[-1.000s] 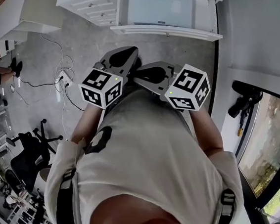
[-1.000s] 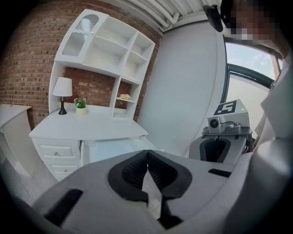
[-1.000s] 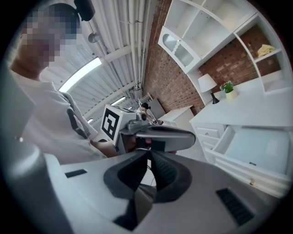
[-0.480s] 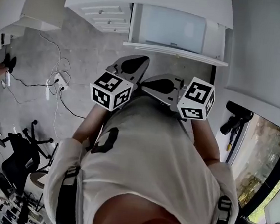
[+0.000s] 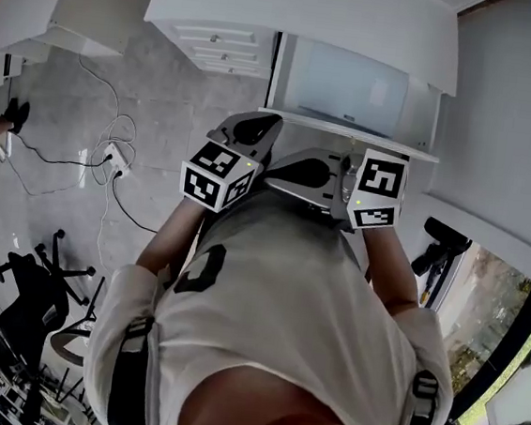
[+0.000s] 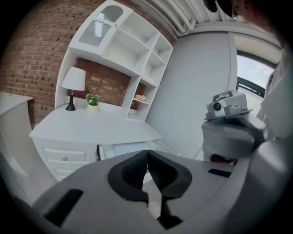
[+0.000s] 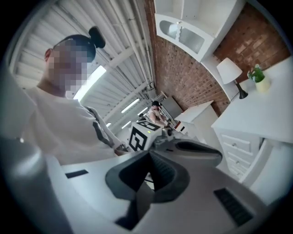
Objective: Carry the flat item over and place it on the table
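White desk (image 5: 305, 13) with drawers fills the top of the head view, and a shelf unit (image 6: 132, 55) rises at its back against the brick wall. Both grippers are side by side in front of the chest, near the desk edge. Left gripper (image 6: 147, 157): clenched, pads meeting, nothing between them. Right gripper (image 7: 149, 160): same, clamped on nothing. Flat item: can't spot it in any view, so it's at neither set of fingers. Lamp (image 6: 73, 82) and small plant (image 6: 93, 101) sit on the desk.
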A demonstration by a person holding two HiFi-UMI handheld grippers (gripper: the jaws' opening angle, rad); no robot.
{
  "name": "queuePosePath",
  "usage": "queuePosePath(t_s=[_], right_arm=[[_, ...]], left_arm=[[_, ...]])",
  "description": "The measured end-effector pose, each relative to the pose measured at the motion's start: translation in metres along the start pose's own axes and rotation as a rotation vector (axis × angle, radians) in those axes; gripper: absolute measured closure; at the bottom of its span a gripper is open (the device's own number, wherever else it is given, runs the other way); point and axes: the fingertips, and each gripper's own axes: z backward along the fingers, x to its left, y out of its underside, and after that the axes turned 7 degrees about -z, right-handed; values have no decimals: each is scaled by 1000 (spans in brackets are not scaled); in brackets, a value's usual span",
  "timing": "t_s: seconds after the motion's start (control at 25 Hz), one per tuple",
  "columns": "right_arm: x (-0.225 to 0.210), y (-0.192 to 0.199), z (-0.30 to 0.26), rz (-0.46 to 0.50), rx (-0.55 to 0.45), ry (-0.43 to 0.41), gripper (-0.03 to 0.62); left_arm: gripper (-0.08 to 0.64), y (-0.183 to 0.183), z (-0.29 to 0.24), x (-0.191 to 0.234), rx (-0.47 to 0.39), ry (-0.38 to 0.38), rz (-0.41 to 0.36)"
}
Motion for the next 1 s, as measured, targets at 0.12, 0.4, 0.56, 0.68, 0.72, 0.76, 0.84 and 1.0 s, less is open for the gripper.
queuePosePath(t_s=[0.12, 0.4, 0.56, 0.68, 0.72, 0.76, 0.84, 1.0], right_arm=[[-16, -5, -6, -26, 7, 15, 586], [-55, -21, -8, -160, -59, 75, 584], [-77, -25, -9, -226, -54, 116, 583], [-107, -34, -21, -232, -14, 204, 583], [-117, -37, -27, -216, 8, 223, 583], [-125, -39, -33, -197, 33, 228, 583], [-131, -41, -41, -163, 83, 202, 583], [-126, -39, -37, -178, 156, 113, 583]], left_arm=[[540, 2, 7, 25, -16, -11, 77], [540, 9, 25, 74, -4, -93, 138], [540, 10, 36, 86, -19, -147, 178], [540, 3, 54, 100, -47, -216, 206], [540, 1, 61, 106, -54, -250, 210], [540, -1, 68, 112, -58, -288, 213], [540, -5, 76, 119, -64, -359, 217], [540, -13, 82, 110, -87, -451, 258]])
